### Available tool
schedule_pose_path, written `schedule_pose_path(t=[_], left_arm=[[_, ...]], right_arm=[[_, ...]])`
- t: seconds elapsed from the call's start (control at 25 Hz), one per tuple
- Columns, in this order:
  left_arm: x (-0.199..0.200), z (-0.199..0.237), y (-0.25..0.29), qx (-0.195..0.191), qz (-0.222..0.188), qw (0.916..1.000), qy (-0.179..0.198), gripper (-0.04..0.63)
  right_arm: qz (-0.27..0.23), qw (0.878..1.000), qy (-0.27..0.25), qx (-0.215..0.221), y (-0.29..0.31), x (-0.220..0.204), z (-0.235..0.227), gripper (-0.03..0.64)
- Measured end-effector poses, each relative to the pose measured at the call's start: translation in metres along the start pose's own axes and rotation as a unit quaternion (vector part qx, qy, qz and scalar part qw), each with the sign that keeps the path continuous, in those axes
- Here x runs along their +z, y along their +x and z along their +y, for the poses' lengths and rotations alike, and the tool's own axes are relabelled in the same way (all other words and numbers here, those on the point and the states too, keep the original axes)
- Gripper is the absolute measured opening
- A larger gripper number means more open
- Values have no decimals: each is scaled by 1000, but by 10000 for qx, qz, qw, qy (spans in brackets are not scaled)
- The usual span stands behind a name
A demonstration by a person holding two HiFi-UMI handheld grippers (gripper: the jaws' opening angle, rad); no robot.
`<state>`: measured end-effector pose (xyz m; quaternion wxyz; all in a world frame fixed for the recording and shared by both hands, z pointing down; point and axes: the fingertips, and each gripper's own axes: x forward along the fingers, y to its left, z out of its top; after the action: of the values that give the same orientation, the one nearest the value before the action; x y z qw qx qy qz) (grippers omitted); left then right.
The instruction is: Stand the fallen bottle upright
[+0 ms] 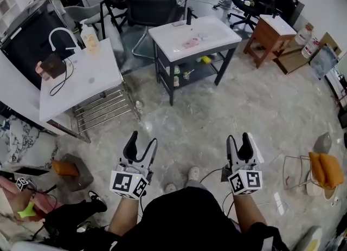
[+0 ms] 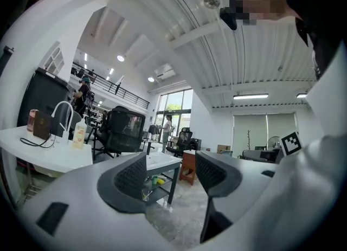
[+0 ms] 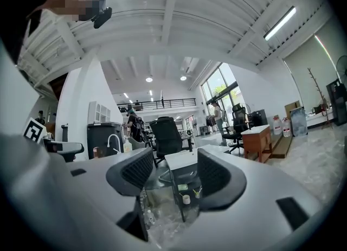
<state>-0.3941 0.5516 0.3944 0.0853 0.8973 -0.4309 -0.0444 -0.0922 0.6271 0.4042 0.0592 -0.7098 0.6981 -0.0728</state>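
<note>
Nothing looks started: the left gripper (image 1: 142, 139) and right gripper (image 1: 238, 137) hang near the body, jaws apart and empty, well short of the far white table (image 1: 218, 31), where a pinkish item (image 1: 191, 43), possibly the bottle, lies.

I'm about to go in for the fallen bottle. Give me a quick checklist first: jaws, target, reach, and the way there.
1. Left gripper jaws apart, nothing between them: ok.
2. Right gripper jaws apart, nothing between them: ok.
3. Target found: a pinkish object lies flat on the white stand. Whether it is the fallen bottle: cannot tell.
4. Within reach: both grippers are held over the floor, well short of the stand: not ok.
5. Way ahead: only bare floor shows between the grippers and the stand: ok.
</note>
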Motion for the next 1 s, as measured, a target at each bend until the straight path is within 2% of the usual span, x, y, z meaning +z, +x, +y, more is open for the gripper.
schedule_pose_path(t=[0.24, 0.6, 0.8, 1.0], left_arm=[[4, 13, 26, 54, 1, 9999, 102, 290], [34, 27, 102, 347, -232, 9983, 399, 290], [28, 20, 149, 427, -244, 9980, 388, 290], [18, 7, 194, 282, -100, 9986, 442, 288]], right_arm=[[-113, 9998, 110, 107, 41, 4, -9, 247], [-150, 9986, 261, 445, 140, 15, -48, 247], [-241, 9976, 290, 572, 172, 25, -74, 245], [-153, 9976, 421, 533, 188, 20, -110, 229]])
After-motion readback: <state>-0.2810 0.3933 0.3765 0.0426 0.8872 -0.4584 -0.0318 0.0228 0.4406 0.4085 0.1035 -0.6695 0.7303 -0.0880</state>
